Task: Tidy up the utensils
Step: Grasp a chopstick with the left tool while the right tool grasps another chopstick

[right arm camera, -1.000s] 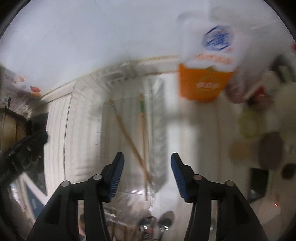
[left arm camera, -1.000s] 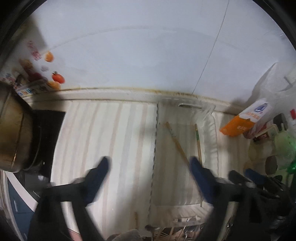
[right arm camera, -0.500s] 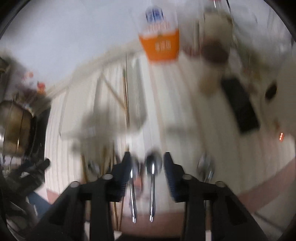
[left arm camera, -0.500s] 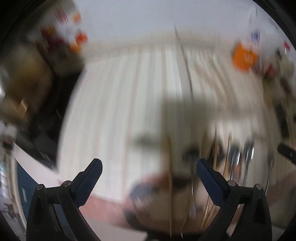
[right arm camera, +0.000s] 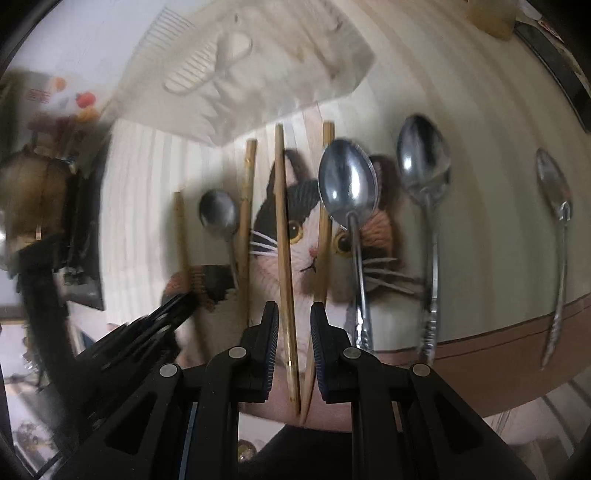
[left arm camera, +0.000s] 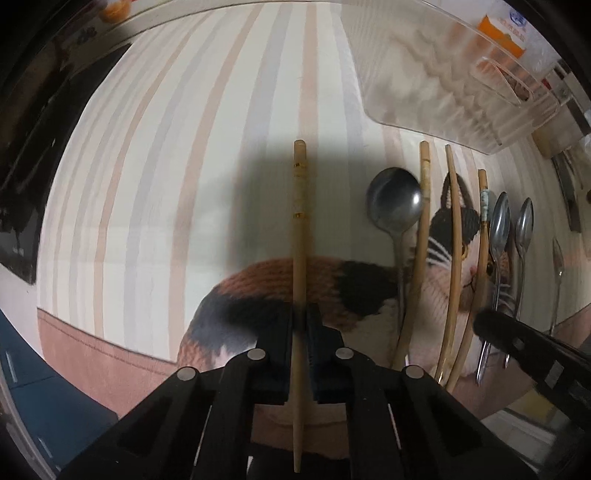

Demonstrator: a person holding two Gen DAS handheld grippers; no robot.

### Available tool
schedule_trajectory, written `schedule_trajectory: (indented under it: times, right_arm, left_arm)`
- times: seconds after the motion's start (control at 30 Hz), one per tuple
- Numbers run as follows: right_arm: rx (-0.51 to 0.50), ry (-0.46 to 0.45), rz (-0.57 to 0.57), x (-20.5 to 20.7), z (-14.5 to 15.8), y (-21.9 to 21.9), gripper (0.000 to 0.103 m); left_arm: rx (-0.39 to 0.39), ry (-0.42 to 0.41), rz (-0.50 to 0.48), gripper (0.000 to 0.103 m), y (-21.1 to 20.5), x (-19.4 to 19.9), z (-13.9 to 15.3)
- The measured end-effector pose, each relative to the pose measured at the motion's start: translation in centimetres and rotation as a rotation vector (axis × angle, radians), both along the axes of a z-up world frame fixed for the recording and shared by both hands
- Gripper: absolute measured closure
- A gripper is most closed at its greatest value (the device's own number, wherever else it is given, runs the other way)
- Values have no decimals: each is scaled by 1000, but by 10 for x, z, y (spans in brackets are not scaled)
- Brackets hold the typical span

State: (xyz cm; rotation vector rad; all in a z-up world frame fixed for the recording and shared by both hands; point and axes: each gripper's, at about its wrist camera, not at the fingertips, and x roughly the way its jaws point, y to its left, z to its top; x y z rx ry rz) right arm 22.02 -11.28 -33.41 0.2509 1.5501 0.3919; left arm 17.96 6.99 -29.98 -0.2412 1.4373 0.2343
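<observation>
Several bamboo chopsticks and metal spoons lie side by side on a striped mat with a knitted cat picture (right arm camera: 306,243). My left gripper (left arm camera: 303,317) is shut on one chopstick (left arm camera: 299,229), the leftmost of the row. My right gripper (right arm camera: 293,314) is partly closed around two chopsticks (right arm camera: 282,221); its pads (right arm camera: 271,321) do not visibly touch them. A large spoon (left arm camera: 394,199) lies just right of the held chopstick. More spoons (right arm camera: 349,188) lie to the right of my right gripper. My left gripper also shows in the right wrist view (right arm camera: 177,306).
A clear plastic tray (left arm camera: 436,85) stands beyond the utensils; it also shows in the right wrist view (right arm camera: 258,66). An orange and white carton (left arm camera: 500,31) is behind it. A brass pot (right arm camera: 26,192) and black stove are at the left. The mat's brown border (right arm camera: 498,336) marks the near edge.
Both grippers have come down from over the tray to the row of utensils on the mat. The left has closed on a chopstick. The right has narrowed around two chopsticks.
</observation>
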Motion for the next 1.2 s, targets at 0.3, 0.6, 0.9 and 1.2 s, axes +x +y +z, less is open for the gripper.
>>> schedule_trajectory:
  times: [0.3, 0.6, 0.9, 1.2]
  right_arm:
    - [-274, -170, 104, -19, -4, 39, 96]
    - [-385, -141, 215, -30, -8, 23, 95]
    - [-416, -158, 188, -35, -8, 28, 96]
    - [-280, -171, 156, -24, 18, 25, 96]
  left_arm:
    - [-3, -13, -7, 98, 11, -20, -2]
    - [-22, -25, -10, 93, 12, -27, 0]
    - [33, -16, -53, 99, 2, -22, 1]
    - [39, -67, 8, 99, 29, -39, 41]
